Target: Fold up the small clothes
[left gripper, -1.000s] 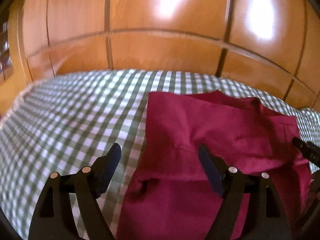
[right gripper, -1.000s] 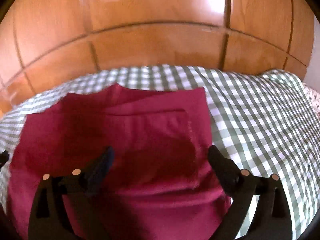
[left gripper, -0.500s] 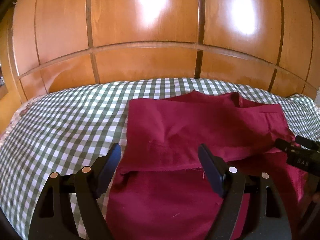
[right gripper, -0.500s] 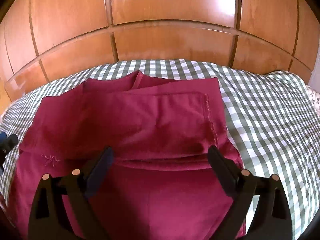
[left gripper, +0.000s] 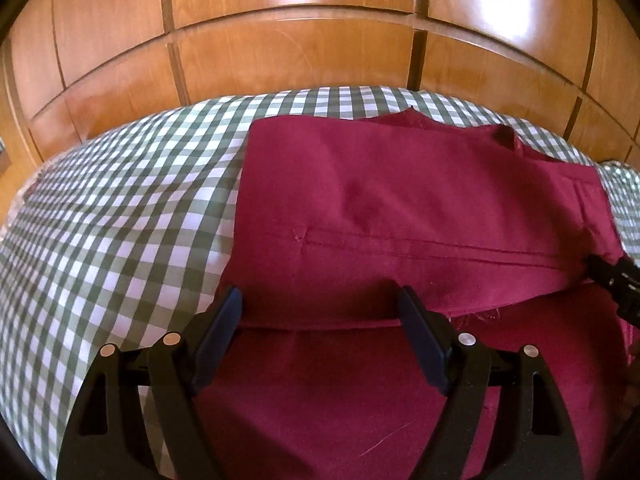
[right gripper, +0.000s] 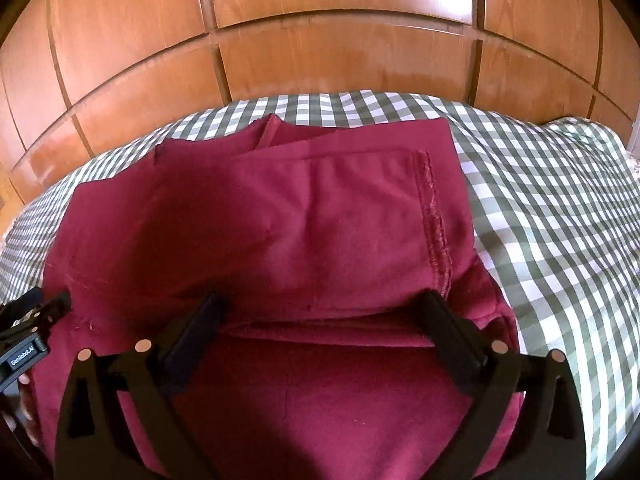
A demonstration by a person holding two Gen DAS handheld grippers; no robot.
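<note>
Writing: a small white label reading "GenRoboAI" on the left gripper (right gripper: 24, 354), seen at the left edge of the right wrist view.
Surface: green-and-white checked cloth (left gripper: 120, 216) over a soft, bed-like top.
Room: glossy orange-brown wooden panelled wall (left gripper: 288, 52) rising right behind it.
Garment: dark red cotton garment (left gripper: 400, 208) lying on the checked cloth, its far part folded toward the camera, the fold edge running crosswise.
Left gripper (left gripper: 320, 320): jaws spread wide, empty, straddling the fold edge at the garment's left side.
Right gripper (right gripper: 324, 324): jaws spread wide, empty, over the fold edge at the garment's right side.
</note>
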